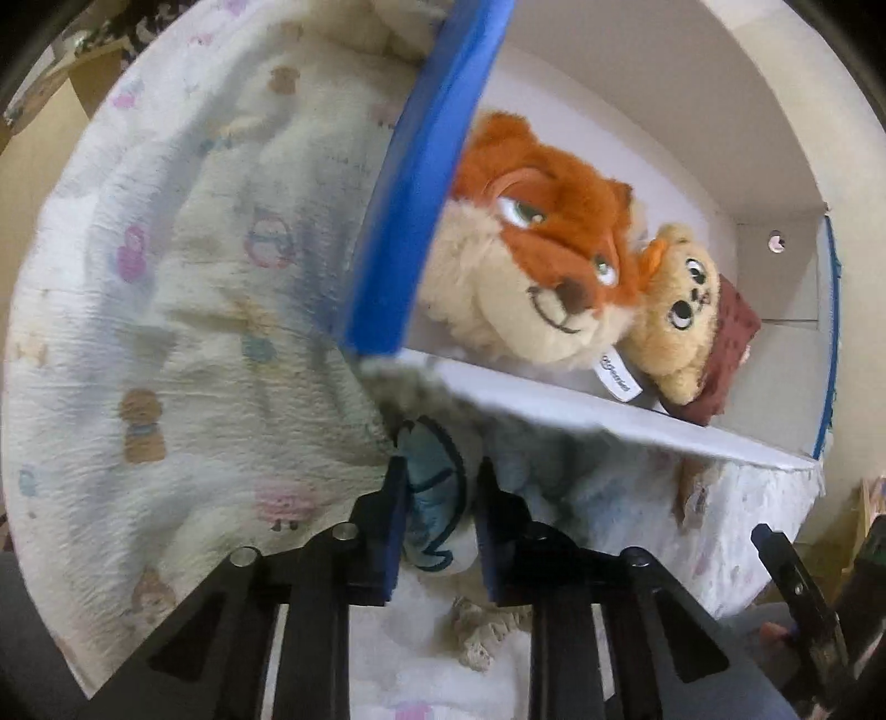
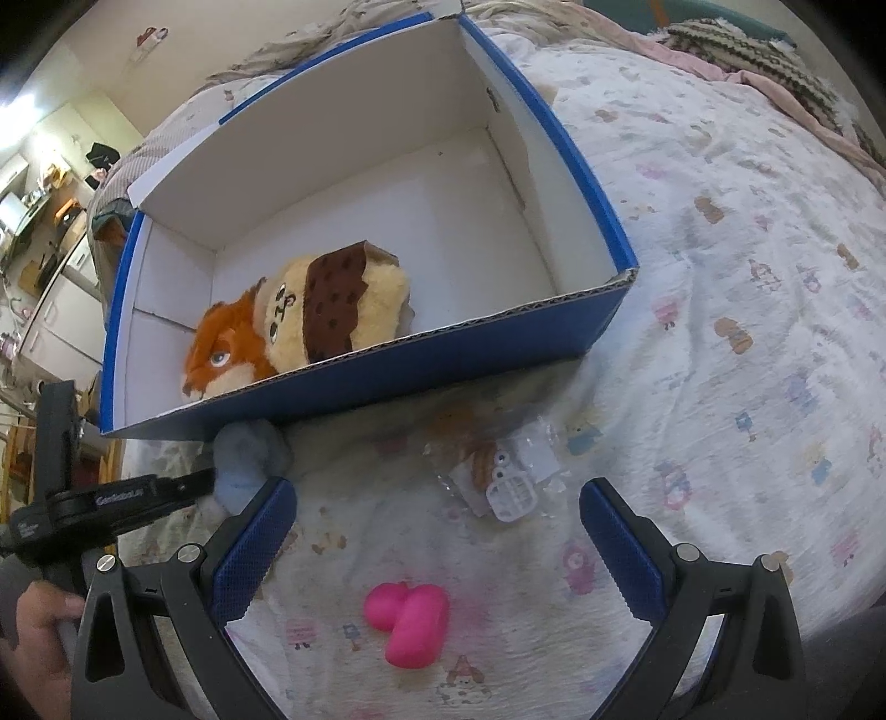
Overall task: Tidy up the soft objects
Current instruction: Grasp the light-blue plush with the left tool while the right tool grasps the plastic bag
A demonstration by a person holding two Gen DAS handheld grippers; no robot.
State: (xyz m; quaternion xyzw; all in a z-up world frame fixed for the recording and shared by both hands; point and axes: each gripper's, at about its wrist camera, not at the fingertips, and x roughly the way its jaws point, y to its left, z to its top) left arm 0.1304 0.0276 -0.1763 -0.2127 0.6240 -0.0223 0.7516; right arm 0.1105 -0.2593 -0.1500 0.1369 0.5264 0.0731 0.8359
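Observation:
A blue cardboard box [image 2: 587, 188] with a white inside lies on the printed bedsheet. In it an orange fox plush [image 2: 221, 354] rests against a tan plush [image 2: 349, 299] with a brown patch. The left wrist view has the fox plush [image 1: 542, 249], the tan plush [image 1: 681, 315] and the box wall [image 1: 410, 221] close ahead. My left gripper [image 1: 441, 498] is shut on a grey-blue plush [image 1: 434, 487] just outside the box's near wall. From the right wrist, that grey-blue plush [image 2: 249, 459] lies at the box's front corner. My right gripper [image 2: 437, 490] stands open over the sheet, with a pink soft toy [image 2: 410, 620] between its fingers, untouched.
A clear plastic packet [image 2: 498, 471] with something orange inside lies on the bedsheet [image 2: 747, 332] in front of the box. Crumpled blankets [image 2: 747, 50] pile up at the far right. A hand [image 2: 33, 626] holds the left gripper's handle at the lower left.

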